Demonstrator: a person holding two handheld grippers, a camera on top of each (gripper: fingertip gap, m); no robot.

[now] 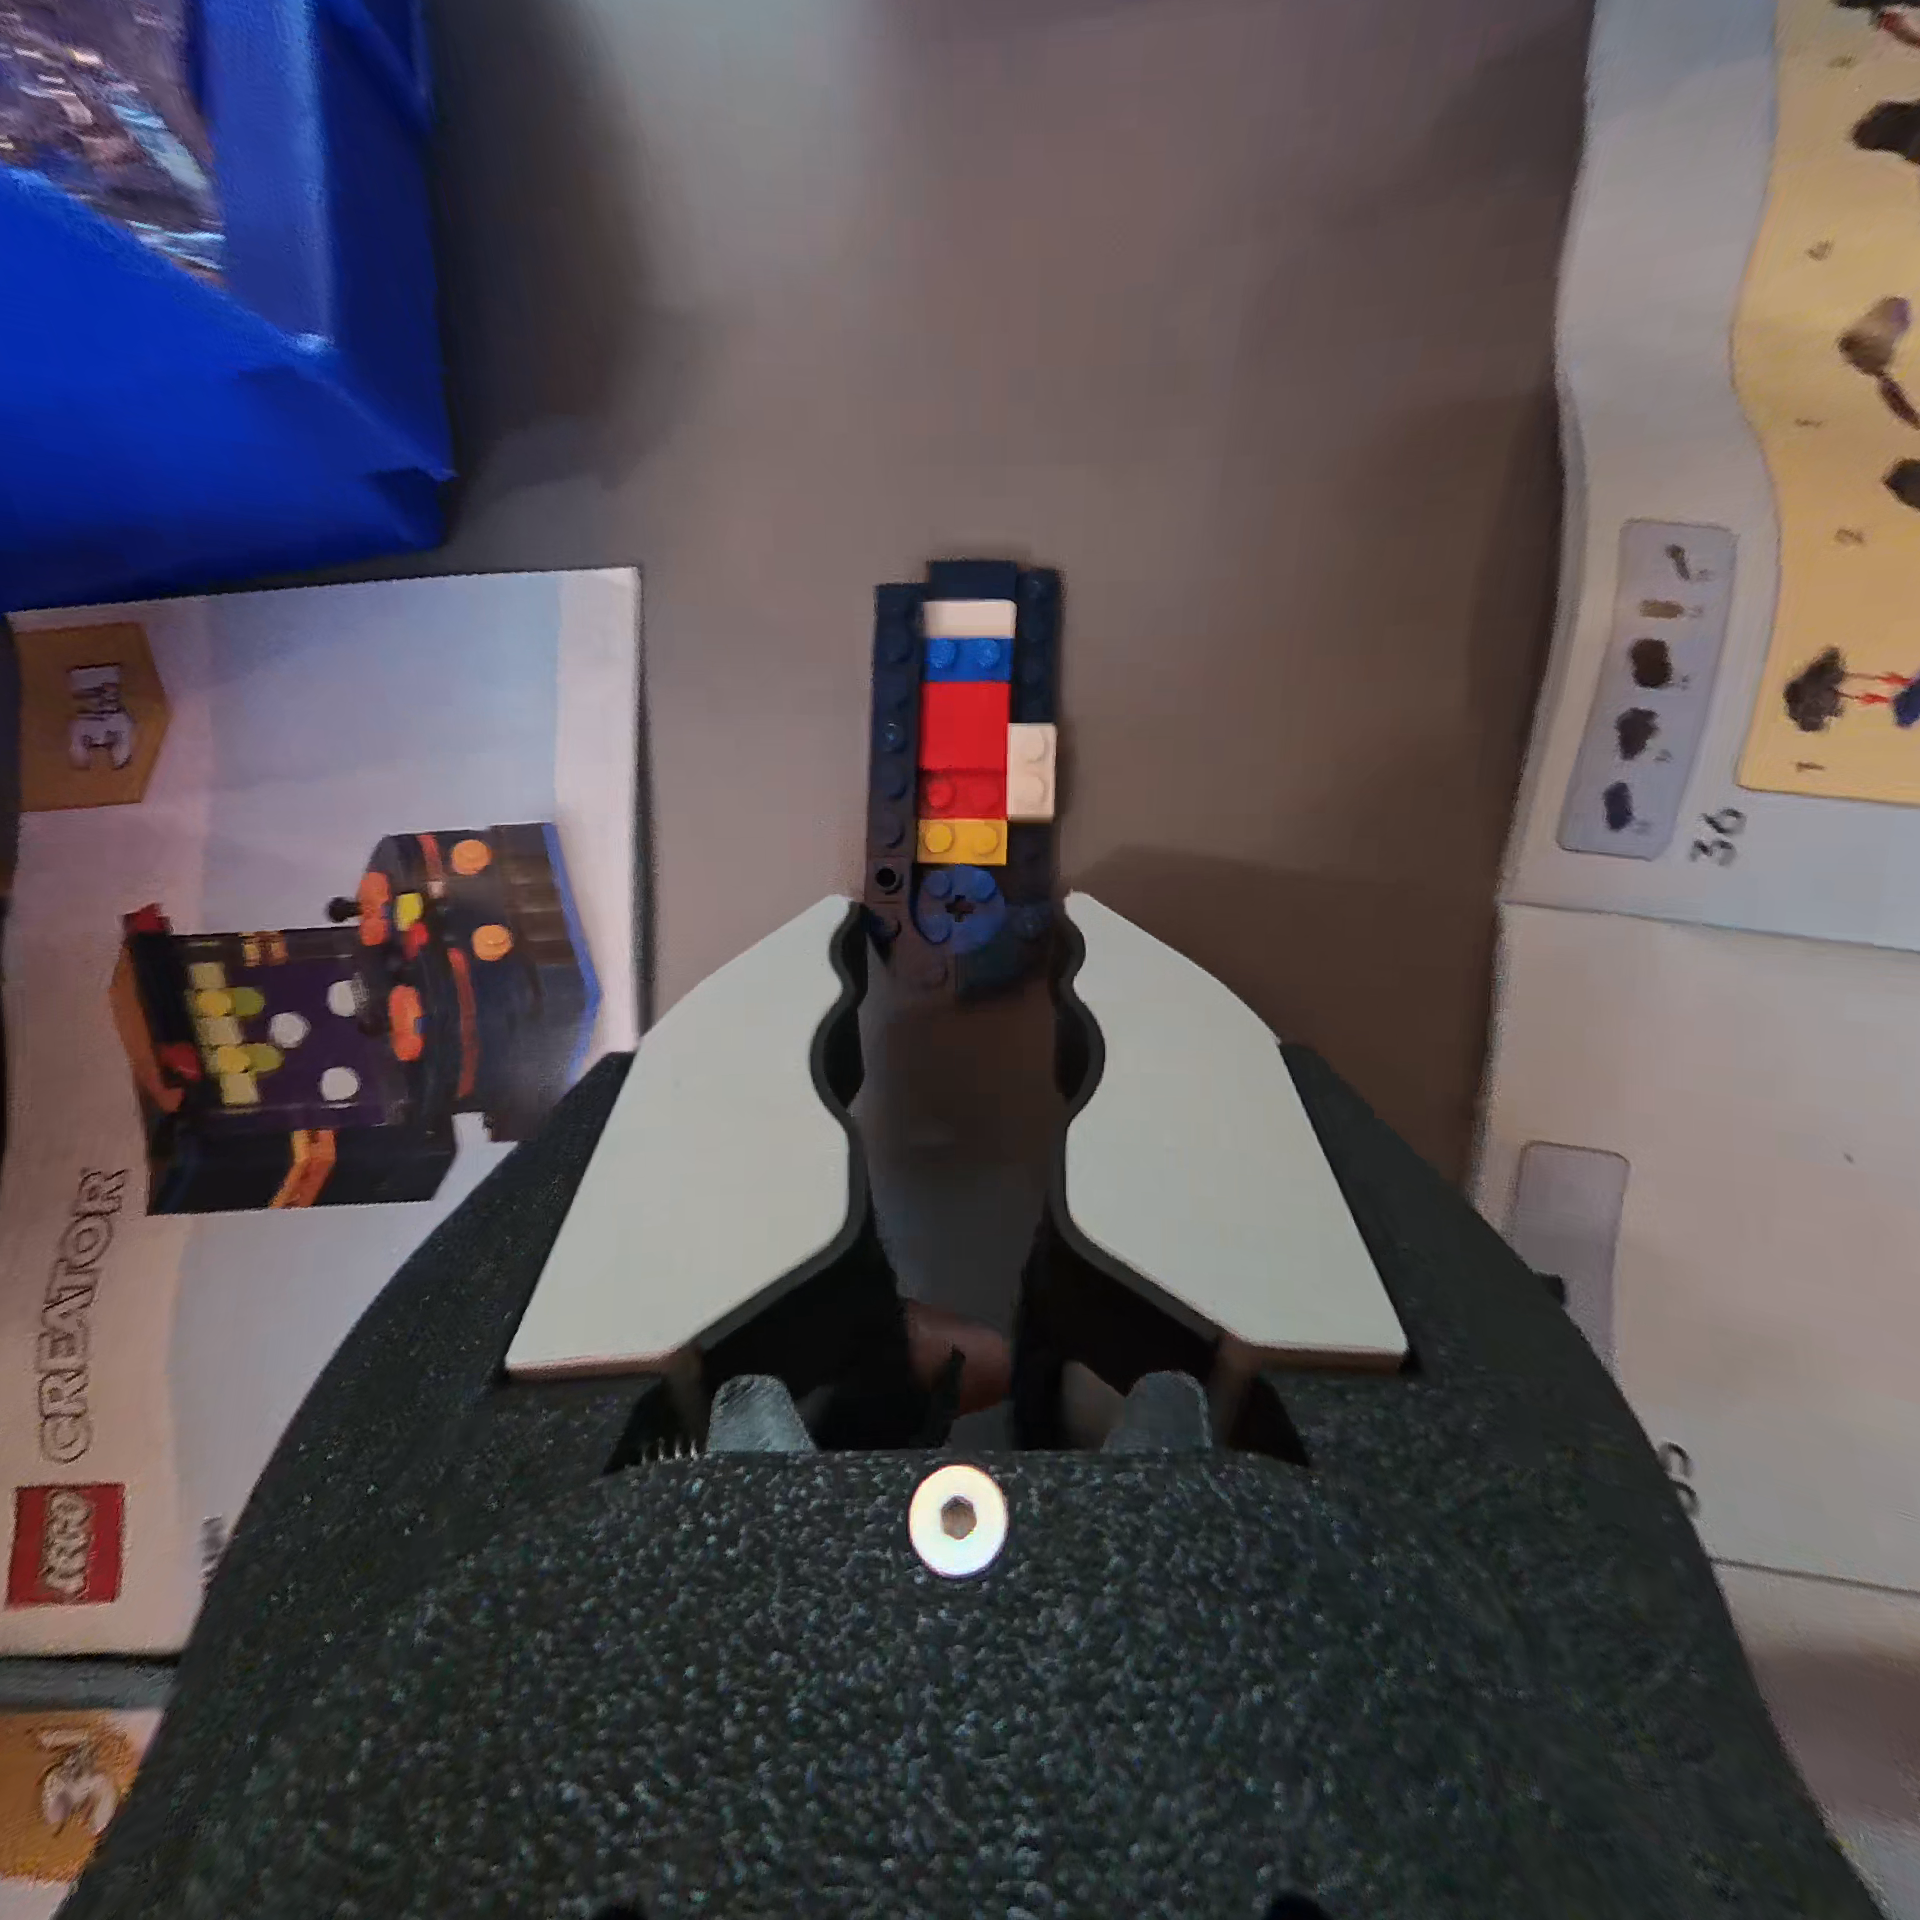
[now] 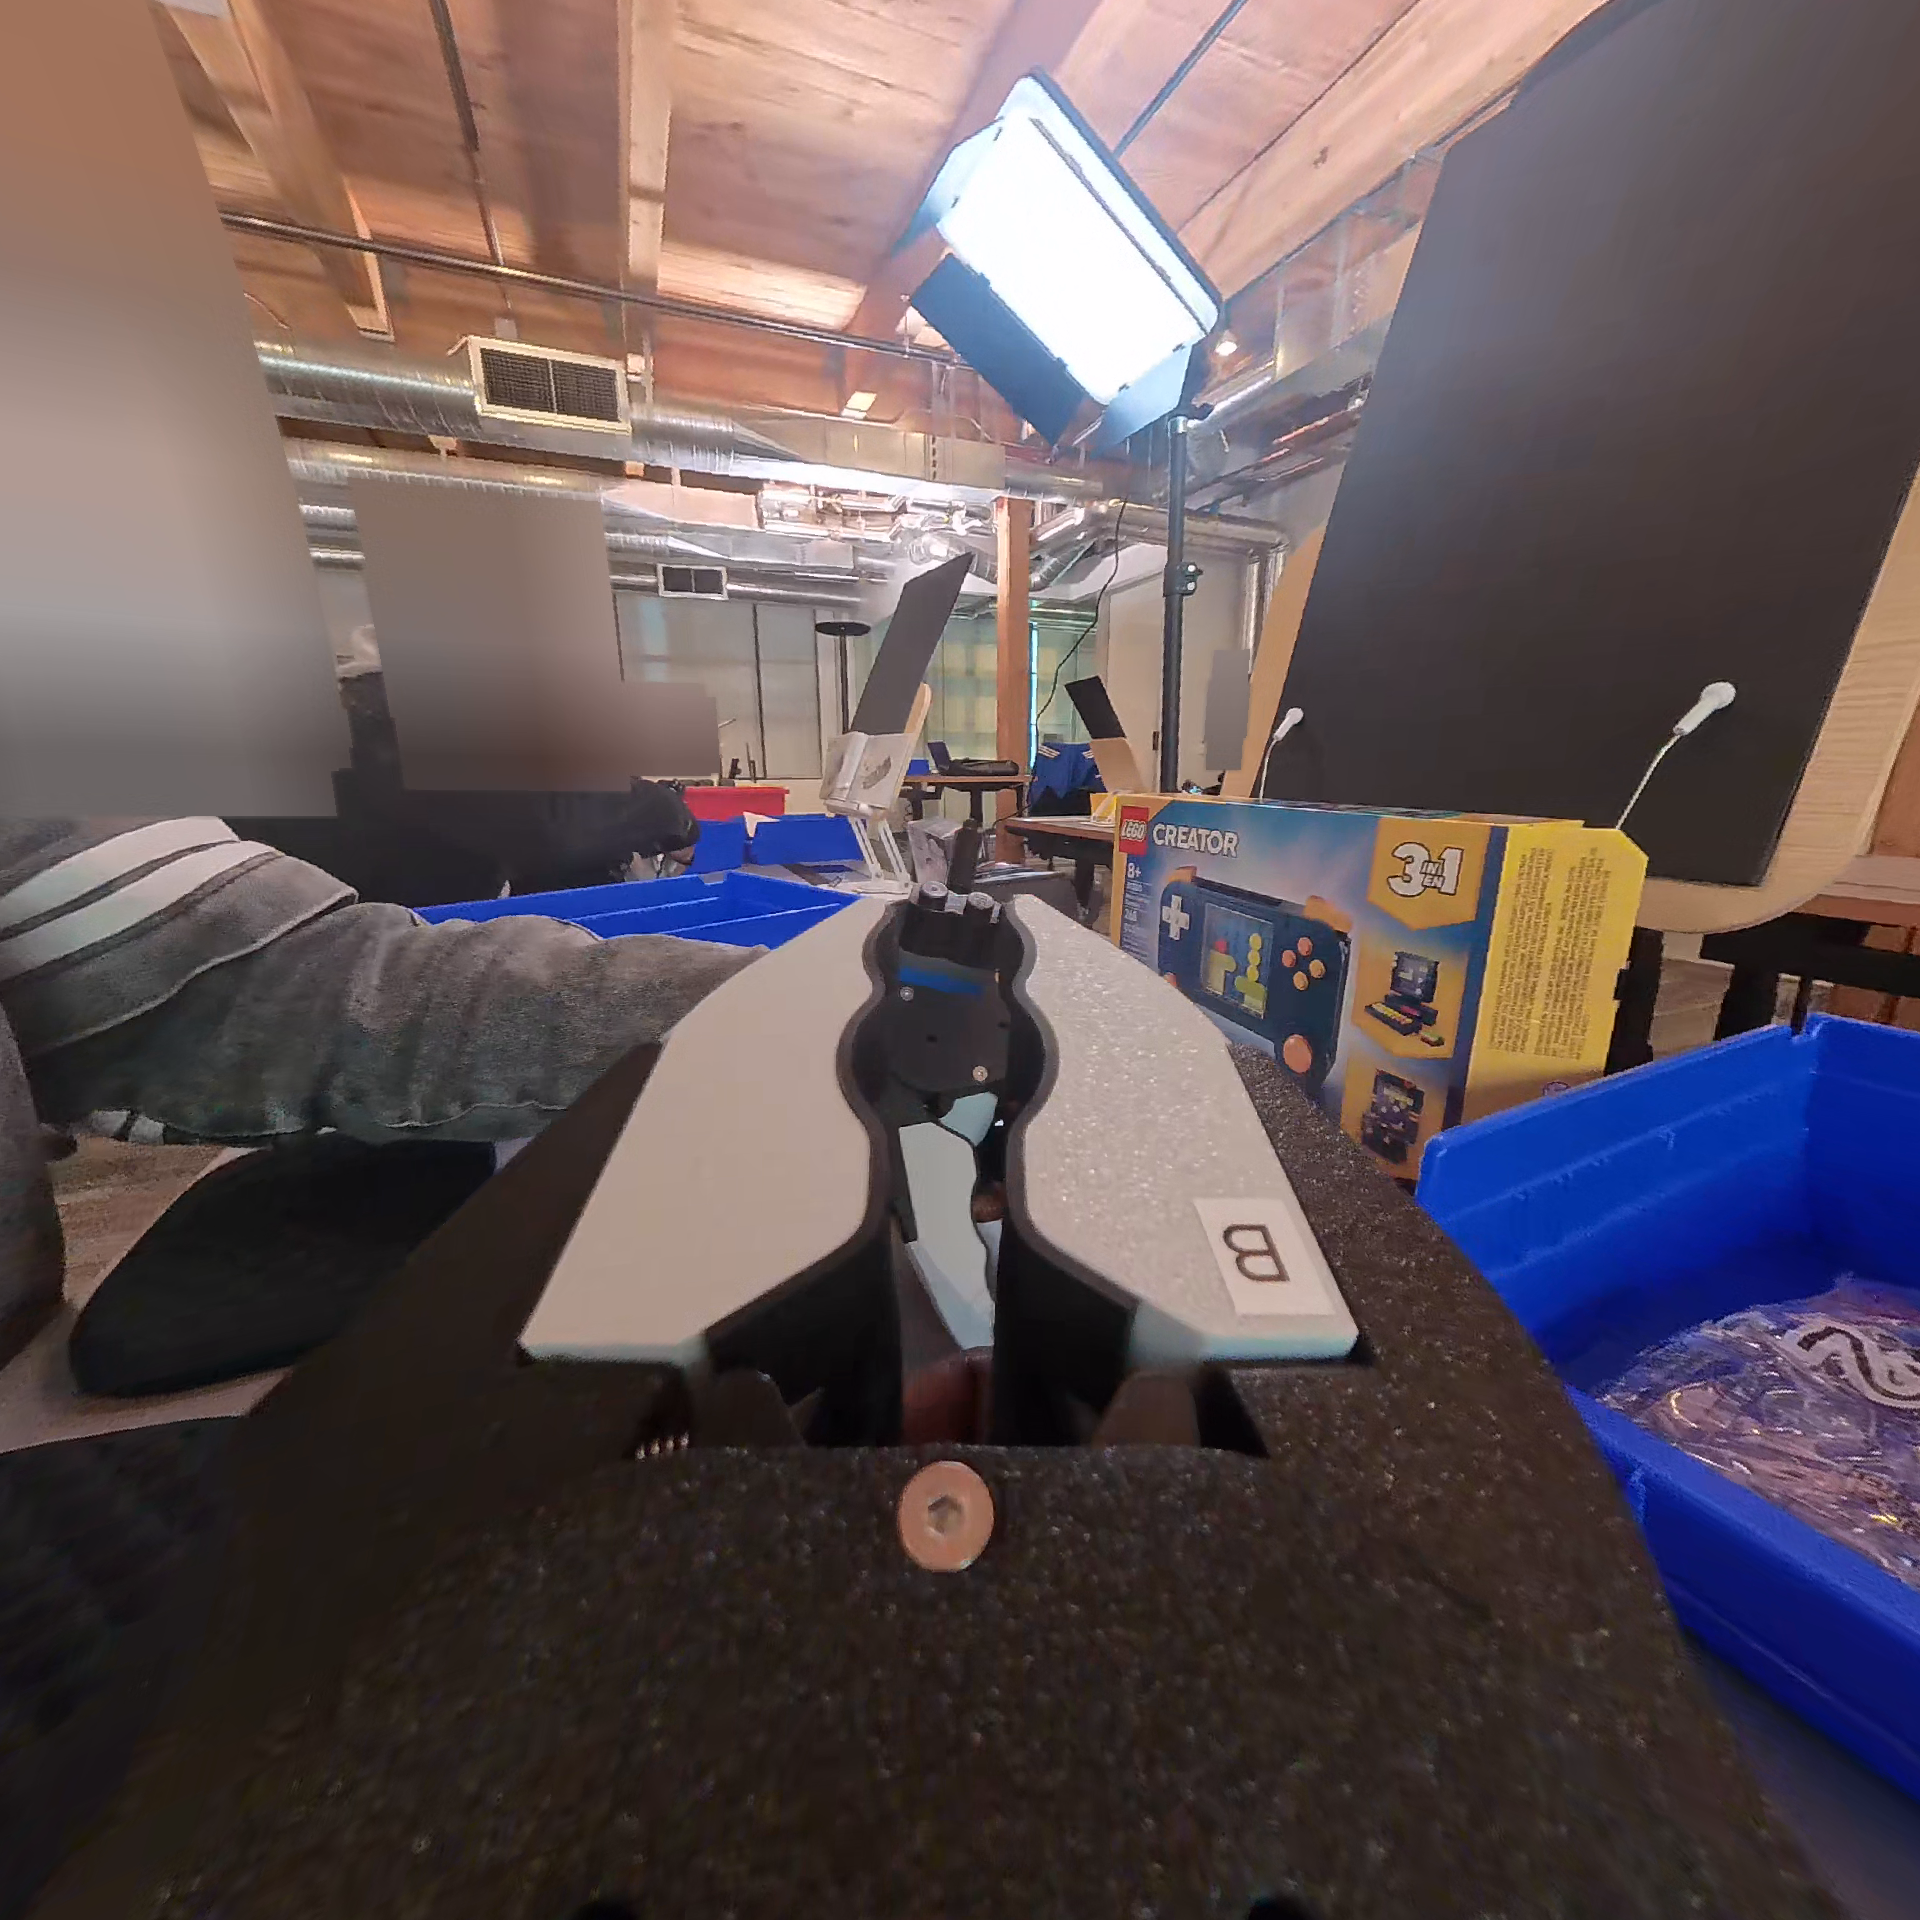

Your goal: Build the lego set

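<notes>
Your left gripper [image 1: 961,935] is clenched on the near end of a dark-blue brick strip [image 1: 966,727]. Both fingertips sit close against its edges, just past a round blue piece. The strip runs straight away from you over the grey table [image 1: 1247,416]. Down its middle are yellow, red, blue and white bricks, with one more white brick on its right edge. A booklet [image 1: 312,935] lies left of the strip, a blue bin [image 1: 208,364] is farther off on that side, and an open instruction page [image 1: 1714,623] lies well to its right. The left view is blurred, so you cannot tell whether the strip rests on the table or hangs above it. Your right gripper [image 2: 951,935] is raised and clamped on a small black piece [image 2: 940,1023] with a blue band. This piece is pinched between both pads, and two studs show at its far end. A toy box [image 2: 1371,935], a second blue bin [image 2: 1662,1195] and a grey sleeve [image 2: 312,987] are also in that view.
</notes>
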